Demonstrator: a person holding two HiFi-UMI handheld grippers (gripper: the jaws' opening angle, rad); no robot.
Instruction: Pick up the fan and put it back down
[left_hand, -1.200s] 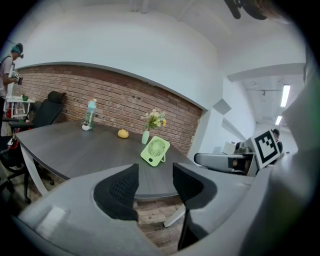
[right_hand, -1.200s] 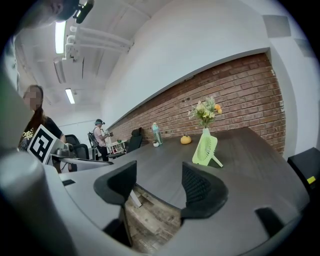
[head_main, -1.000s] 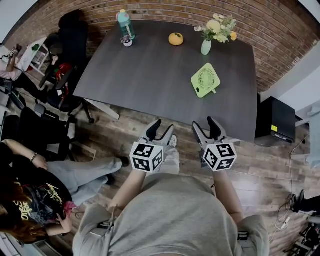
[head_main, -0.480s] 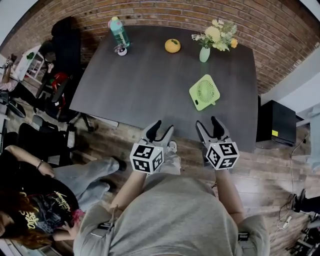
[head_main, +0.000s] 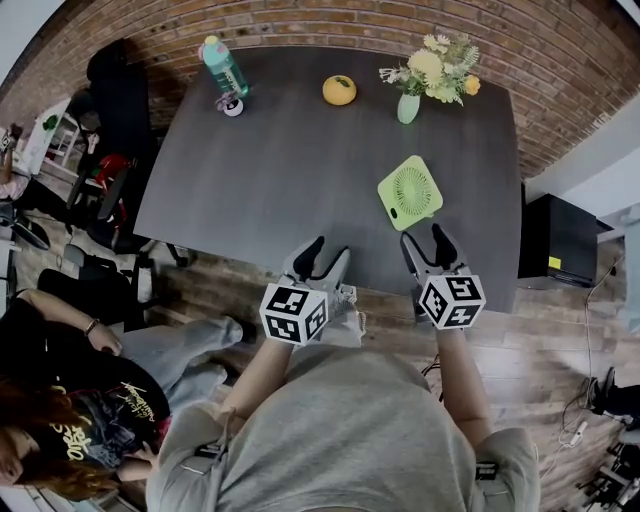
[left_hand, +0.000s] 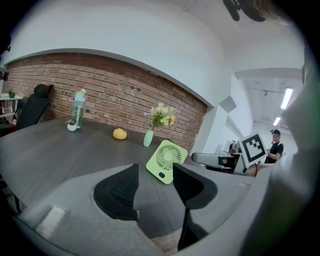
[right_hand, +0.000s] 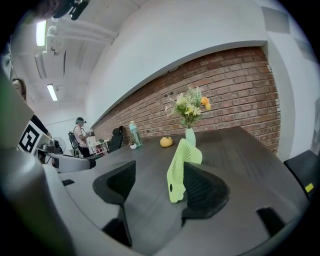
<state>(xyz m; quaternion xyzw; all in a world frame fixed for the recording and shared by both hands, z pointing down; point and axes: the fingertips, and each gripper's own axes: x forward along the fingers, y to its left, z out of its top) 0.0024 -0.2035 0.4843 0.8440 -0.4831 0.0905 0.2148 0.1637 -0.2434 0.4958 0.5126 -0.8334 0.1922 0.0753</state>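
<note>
One dark table (head_main: 300, 150) carries everything, and at its near edge the left gripper (head_main: 328, 250) and right gripper (head_main: 424, 237) hover with jaws spread, gripping nothing. Just past the right gripper the green fan (head_main: 410, 192) stands upright (untouched) on the table's right half. Farther back are a vase of flowers (head_main: 408, 105), a bottle (head_main: 222, 68) and a small orange fruit (head_main: 339, 90).
</note>
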